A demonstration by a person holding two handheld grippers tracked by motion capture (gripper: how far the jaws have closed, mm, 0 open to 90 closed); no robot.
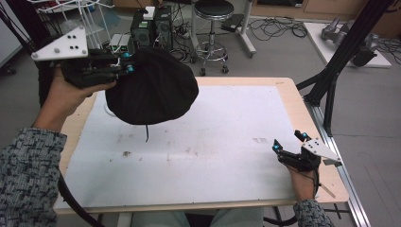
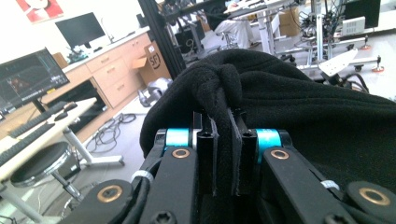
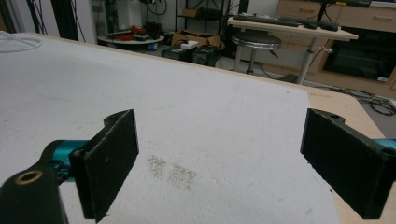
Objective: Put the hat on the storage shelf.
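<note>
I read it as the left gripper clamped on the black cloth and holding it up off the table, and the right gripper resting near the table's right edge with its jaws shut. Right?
Not quite. The right gripper has its jaws wide apart with nothing between them, as the right gripper view shows. The rest holds: the left gripper is clamped on the black cloth, which hangs above the table.

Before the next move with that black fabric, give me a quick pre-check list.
1. Left hand-held gripper grip: shut on a pinched fold of the black fleece garment - ok.
2. Garment clear of the table: hangs above it, dangling cord too - ok.
3. Right hand-held gripper free: jaws wide, nothing between them - ok.
4. Landing area on the white mat: bare, a few stains - ok.
5. Garment's type and which way it faces: bunched up - cannot tell.
</note>
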